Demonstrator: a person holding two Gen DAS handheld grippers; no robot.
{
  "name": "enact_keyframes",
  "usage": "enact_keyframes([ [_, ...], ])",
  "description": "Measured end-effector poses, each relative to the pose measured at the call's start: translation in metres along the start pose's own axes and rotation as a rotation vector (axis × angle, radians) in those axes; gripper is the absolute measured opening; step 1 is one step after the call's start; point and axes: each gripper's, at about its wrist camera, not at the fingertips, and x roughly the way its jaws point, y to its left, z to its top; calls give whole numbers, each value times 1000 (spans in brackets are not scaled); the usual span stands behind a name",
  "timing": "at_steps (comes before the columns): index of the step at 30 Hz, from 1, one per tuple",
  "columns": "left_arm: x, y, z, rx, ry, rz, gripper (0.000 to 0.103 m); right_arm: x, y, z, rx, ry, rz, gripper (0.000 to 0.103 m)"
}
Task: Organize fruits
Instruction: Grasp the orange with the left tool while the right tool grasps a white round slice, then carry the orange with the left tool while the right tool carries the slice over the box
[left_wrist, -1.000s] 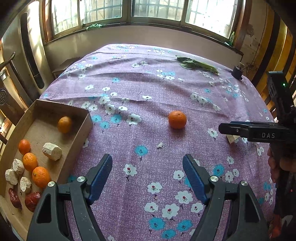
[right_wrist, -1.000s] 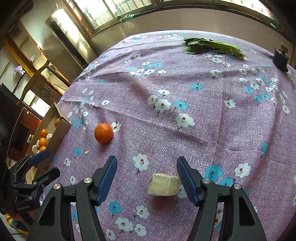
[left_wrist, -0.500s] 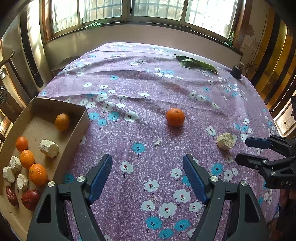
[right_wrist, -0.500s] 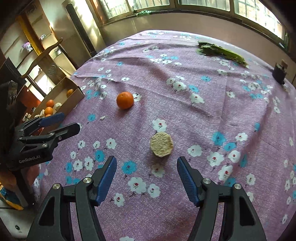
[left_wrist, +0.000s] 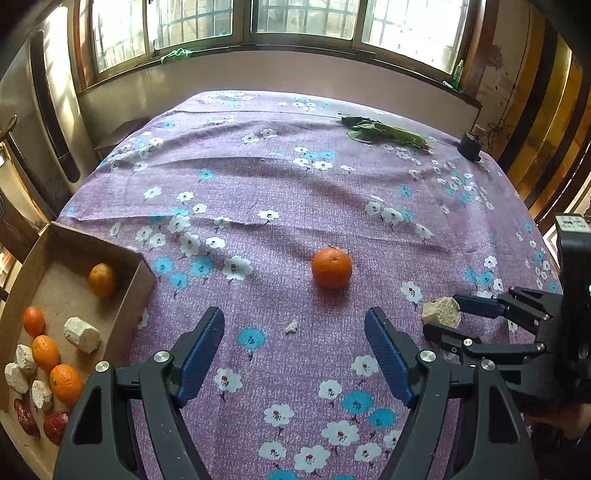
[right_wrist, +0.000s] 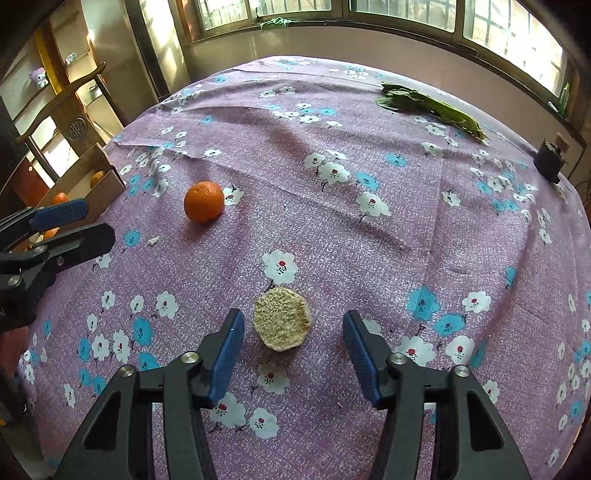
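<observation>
- The right gripper (right_wrist: 293, 332) has its jaws wide apart, one on each side of a pale, round, crumbly piece (right_wrist: 282, 319) that lies flat on the tablecloth (right_wrist: 369, 258); the pads do not touch it.
- In the left wrist view the same piece (left_wrist: 441, 312) sits between the tips of the right gripper (left_wrist: 447, 315), near the right edge of the table.
- The left gripper (left_wrist: 294, 332) is also open and holds nothing; it hangs above the cloth.
- One loose orange (left_wrist: 331, 267) rests on the cloth ahead of the left gripper, well apart from the pale piece.
- A cardboard box (left_wrist: 142, 275) stands at the left edge of the table (it holds several oranges (left_wrist: 66, 384), some pale chunks (left_wrist: 82, 335) and dark red fruits (left_wrist: 55, 426)).
- A green leafy vegetable (right_wrist: 432, 105) lies at the far side of the table, near a small dark object (right_wrist: 549, 159) at the corner.
</observation>
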Motion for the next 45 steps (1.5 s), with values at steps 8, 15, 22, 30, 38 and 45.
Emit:
enact_keyframes([
  [8,44,-15,27,13,42,24,77,0,3,-1,-50,-11,10,43],
  [15,68,-19,33,6,98,-50,39,1,3,-1,-48,-30,10,41],
  [22,61,-21,28,15,101,-72,30,-4,5,-3,-31,-13,26,34],
  [30,19,-9,-2,11,55,-84,29,-30,25,-16,-32,-27,26,34],
  [38,-19,15,-43,-2,28,-101,29,-42,60,-35,-41,-12,34,33],
  [45,-55,47,-72,-10,-14,-116,29,-59,99,-45,-64,-41,62,33],
])
